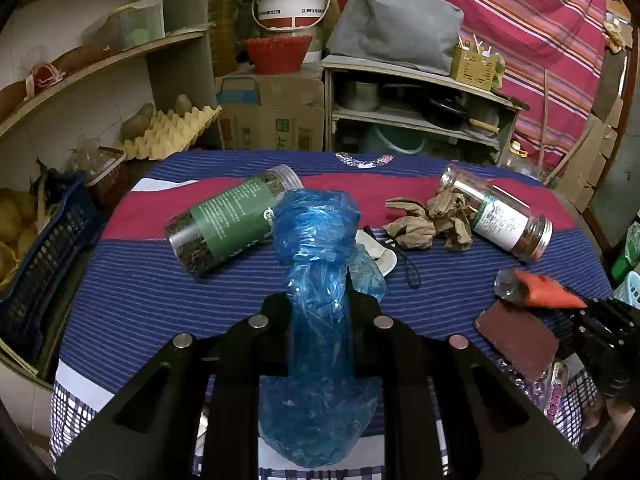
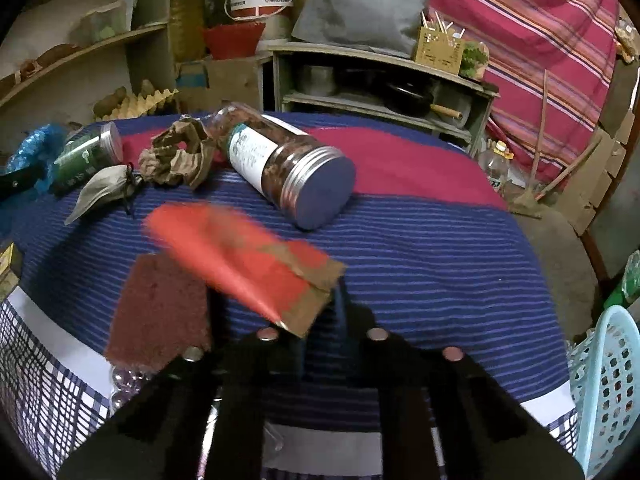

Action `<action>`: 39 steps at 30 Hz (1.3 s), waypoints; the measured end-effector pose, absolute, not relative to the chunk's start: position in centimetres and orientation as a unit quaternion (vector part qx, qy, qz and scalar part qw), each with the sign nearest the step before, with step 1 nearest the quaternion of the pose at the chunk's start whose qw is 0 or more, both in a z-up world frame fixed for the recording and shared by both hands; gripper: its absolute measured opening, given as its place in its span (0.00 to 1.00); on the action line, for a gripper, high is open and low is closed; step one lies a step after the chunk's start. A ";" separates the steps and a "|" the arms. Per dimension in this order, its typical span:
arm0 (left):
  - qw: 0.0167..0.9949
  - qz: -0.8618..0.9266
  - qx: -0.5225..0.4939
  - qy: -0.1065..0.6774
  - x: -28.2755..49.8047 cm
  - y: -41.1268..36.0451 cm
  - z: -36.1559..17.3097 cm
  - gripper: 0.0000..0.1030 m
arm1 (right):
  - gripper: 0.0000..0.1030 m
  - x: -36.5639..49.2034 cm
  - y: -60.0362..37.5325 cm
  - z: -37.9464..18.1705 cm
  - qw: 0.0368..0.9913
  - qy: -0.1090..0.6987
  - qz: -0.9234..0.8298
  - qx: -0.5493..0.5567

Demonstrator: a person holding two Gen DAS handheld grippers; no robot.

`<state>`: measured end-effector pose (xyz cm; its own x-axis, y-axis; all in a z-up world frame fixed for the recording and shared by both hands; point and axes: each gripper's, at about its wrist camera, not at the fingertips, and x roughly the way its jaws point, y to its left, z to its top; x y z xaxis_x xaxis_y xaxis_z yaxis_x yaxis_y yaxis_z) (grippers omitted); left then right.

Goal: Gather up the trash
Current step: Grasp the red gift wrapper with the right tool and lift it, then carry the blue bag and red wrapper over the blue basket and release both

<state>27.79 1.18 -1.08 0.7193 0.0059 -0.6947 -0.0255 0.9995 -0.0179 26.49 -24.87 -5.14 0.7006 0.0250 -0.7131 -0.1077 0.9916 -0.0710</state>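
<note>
My left gripper (image 1: 320, 300) is shut on a crumpled blue plastic bag (image 1: 316, 240) and holds it above the striped tablecloth (image 1: 160, 300). My right gripper (image 2: 320, 312) is shut on a red and brown paper wrapper (image 2: 248, 260), which looks blurred; the same wrapper shows at the right in the left wrist view (image 1: 544, 290). Crumpled brown paper (image 1: 432, 220) lies mid-table, also seen in the right wrist view (image 2: 176, 156). A small grey pouch (image 2: 104, 192) lies beside it.
A green-labelled jar (image 1: 228, 224) and a white-labelled jar (image 1: 500, 216) lie on their sides. A dark red scouring pad (image 2: 160, 312) lies near the front edge. A light blue basket (image 2: 608, 380) stands at the right; a blue crate (image 1: 44, 264) stands left.
</note>
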 end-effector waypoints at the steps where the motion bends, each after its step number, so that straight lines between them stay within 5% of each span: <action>1: 0.927 0.009 -0.012 0.374 27.8 1.2 -1.1 0.16 | 0.09 26.4 -24.9 -5.1 0.921 0.384 0.037 -0.056; 39: 0.941 -0.031 0.021 0.335 25.6 -8.5 2.8 0.16 | 0.09 22.8 -31.9 -2.2 0.924 0.381 0.013 -0.021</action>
<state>25.59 -8.47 2.79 0.7734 -0.0446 -0.6323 0.0723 0.9972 0.0181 22.79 -31.87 -2.22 0.7101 0.0086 -0.7041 -0.0403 0.9988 -0.0284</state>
